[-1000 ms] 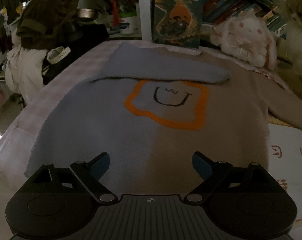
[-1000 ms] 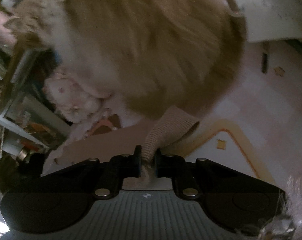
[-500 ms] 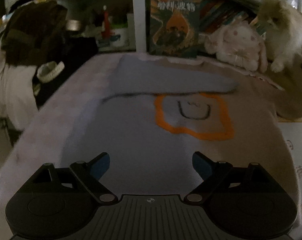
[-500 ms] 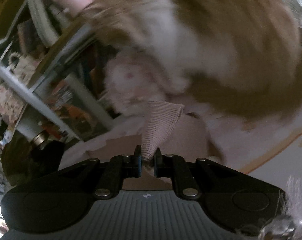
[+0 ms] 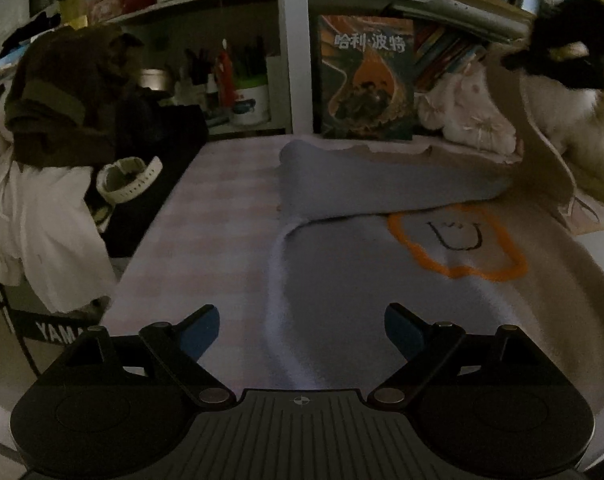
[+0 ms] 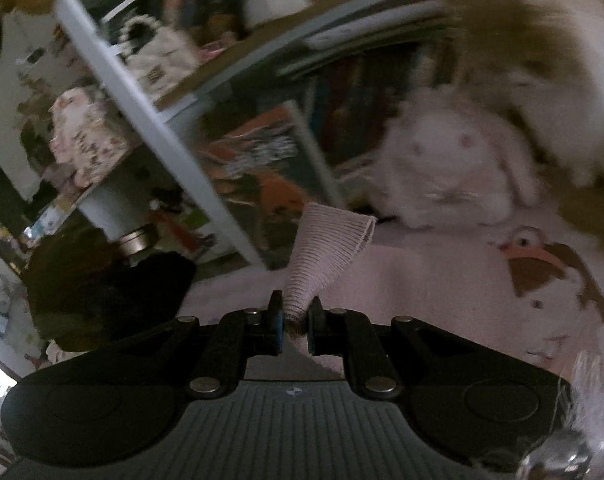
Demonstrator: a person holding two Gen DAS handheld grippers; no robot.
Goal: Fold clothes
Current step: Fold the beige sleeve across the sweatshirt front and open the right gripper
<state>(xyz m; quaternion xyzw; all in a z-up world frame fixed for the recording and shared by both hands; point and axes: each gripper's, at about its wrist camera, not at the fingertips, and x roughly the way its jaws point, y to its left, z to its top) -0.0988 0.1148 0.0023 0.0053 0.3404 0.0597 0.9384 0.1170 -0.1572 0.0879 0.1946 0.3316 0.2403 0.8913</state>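
Observation:
A blue and beige sweater (image 5: 381,292) with an orange-outlined smiley patch (image 5: 457,240) lies flat on the bed. Its blue left sleeve (image 5: 373,180) is folded across the chest. My left gripper (image 5: 302,330) is open and empty, low over the sweater's left hem edge. My right gripper (image 6: 294,322) is shut on the ribbed beige sleeve cuff (image 6: 325,248) and holds it up in the air. In the left wrist view the lifted beige sleeve (image 5: 537,148) rises at the upper right to the dark right gripper (image 5: 561,52).
A fluffy cat (image 6: 541,60) sits at the right by a pink plush bunny (image 6: 449,164). A book (image 5: 365,80) stands against the shelf behind the bed. A chair piled with clothes (image 5: 58,140) is at the left. The checked bedsheet (image 5: 206,236) shows left of the sweater.
My right gripper has lifted the beige cuff higher and swung left, away from the cat. My left gripper has shifted left, toward the sweater's left edge.

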